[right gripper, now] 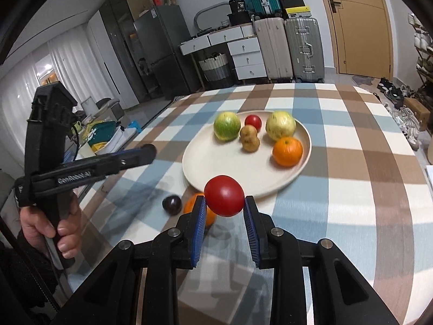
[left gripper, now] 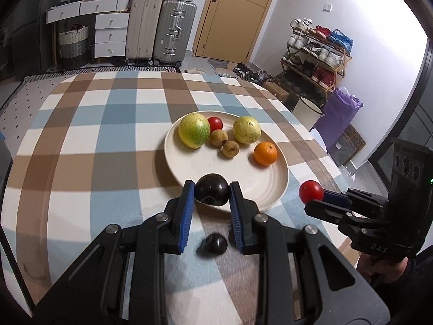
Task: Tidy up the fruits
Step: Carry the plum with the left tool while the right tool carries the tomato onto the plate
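A dark plum [left gripper: 212,193] is clamped by the left gripper [left gripper: 212,197] over the near rim of the cream plate [left gripper: 189,168]; a red tomato [right gripper: 224,195] is clamped by the right gripper [right gripper: 224,205] short of it. 6 fruits are already plated. Either round fruit could be dropped early and rolled off the checked tablecloth [left gripper: 81,140]. "DAS" is read on the right gripper's body.

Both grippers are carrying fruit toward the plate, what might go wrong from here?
The dark plum and the red tomato are round and pinched only at the fingertips, so either might slip out. The two grippers are heading for the same near rim of the plate and may collide there.
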Demonstrator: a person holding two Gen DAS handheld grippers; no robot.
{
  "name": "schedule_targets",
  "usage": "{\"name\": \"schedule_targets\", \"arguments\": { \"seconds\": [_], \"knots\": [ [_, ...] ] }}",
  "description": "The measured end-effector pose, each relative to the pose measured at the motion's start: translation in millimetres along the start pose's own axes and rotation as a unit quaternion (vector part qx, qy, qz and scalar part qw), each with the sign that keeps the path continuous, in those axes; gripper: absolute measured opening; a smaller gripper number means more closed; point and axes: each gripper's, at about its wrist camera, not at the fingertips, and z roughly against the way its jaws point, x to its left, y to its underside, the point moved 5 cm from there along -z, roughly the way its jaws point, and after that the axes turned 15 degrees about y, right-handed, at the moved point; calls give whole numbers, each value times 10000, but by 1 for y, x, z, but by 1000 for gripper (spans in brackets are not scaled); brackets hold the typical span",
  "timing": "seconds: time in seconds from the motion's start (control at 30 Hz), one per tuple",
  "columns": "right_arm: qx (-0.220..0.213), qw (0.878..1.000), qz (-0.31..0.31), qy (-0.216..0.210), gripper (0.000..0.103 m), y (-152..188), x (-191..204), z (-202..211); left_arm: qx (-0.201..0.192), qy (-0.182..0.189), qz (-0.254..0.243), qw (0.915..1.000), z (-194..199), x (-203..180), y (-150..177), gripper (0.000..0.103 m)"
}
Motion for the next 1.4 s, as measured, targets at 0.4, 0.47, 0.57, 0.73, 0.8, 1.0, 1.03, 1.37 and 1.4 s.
{"name": "schedule_targets", "arguments": {
  "seconds": [0.4, 0.47, 0.57, 0.73, 0.8, 1.0, 1.03, 1.37, 1.4],
  "knots": [
    [41, 9999, -8, -132, 28, -30, -3, -29, 354, 12, 38, 9994, -51, 9, -28, 23],
    [32, 9999, -10, -125, 28, -36, -4, -32, 408, 11, 55, 9992, -59, 11, -33, 23],
    [48, 10000, 17, -57, 28, -45, -6, -39, 492, 4, 43, 9988, -69, 12, -39, 23],
    [145, 9998, 76, 90, 28, -57, -11, -55, 734, 31, 1, 9973, -88, 11, -48, 23],
    [192, 9997, 77, 112, 28, -59, -13, -60, 769, 26, -11, 9970, -93, 11, -51, 23],
    [284, 9995, 95, 133, 28, -67, -20, -73, 905, 24, -30, 9959, -110, 11, -61, 23],
    [307, 9994, 88, 134, 28, -68, -21, -75, 933, 22, -45, 9956, -113, 10, -62, 23],
    [457, 9987, 74, 204, 31, -72, -27, -92, 1043, 32, -112, 9945, -129, 8, -66, 23],
    [433, 9988, 68, 225, 34, -73, -28, -92, 1053, 37, -112, 9944, -130, 8, -66, 23]
  ]
}}
